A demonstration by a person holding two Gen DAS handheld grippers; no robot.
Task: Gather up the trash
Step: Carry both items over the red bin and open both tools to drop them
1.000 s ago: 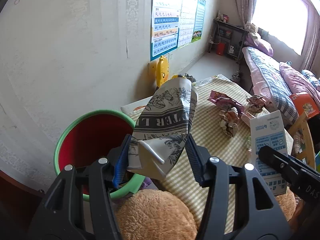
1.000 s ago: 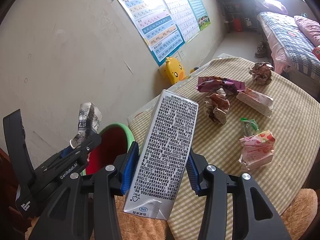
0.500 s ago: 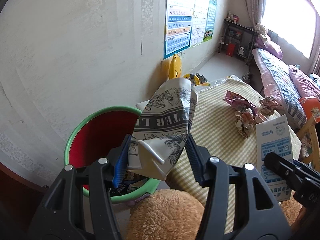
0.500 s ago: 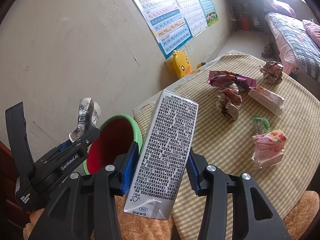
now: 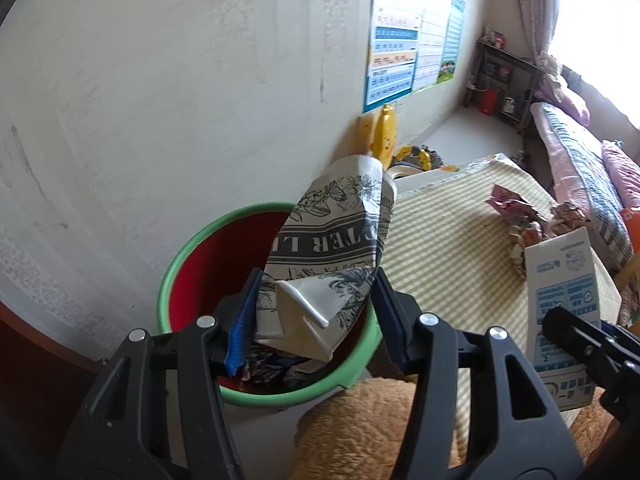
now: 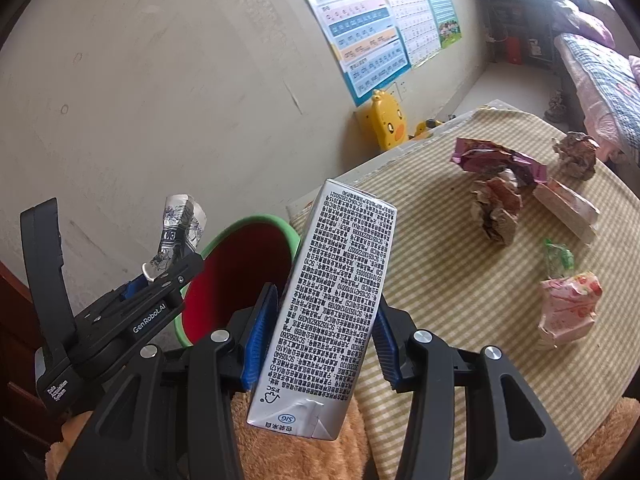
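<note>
Mid-task, in my judgement: two pieces in hand near the bin, nothing dropped from this pair yet, more still on the table.

Largest to smallest:

- Table (image 6: 460, 280), one, checked cloth. Still holds loose trash, so clearing is not finished.
- Bin (image 5: 192, 256), one, green rim, red inside, standing on the floor beside the table edge and against the wall. Some crumpled wrappers already lie at its bottom in the left view, so part of the job looks done.
- Milk carton (image 6: 328, 304), one, silver with small black print. The right gripper (image 6: 320, 336) has its blue pads pressed on both sides of it and holds it upright, over the table edge just beside the bin rim, not yet above the opening.
- Crushed printed carton (image 5: 332, 256), one, newspaper-style pattern. The left gripper (image 5: 312, 316) is clamped on its lower part; it hangs over the near side of the bin mouth. Looks closest to release.
- Leftovers on the table, five pieces as far as I can count: purple wrapper (image 6: 496, 156), brown crumpled wad (image 6: 496, 212) touching it, long pink pack (image 6: 568, 208) just beside that, pink strawberry pack (image 6: 564, 308) nearer the front edge, dark crumpled ball (image 6: 576, 152) at the far side.
- Small green wrapper (image 6: 558, 258), one, between the long pink pack and the strawberry pack.

Left to do, I'd say: drop both held cartons, then several more trips for the six items remaining.
</note>
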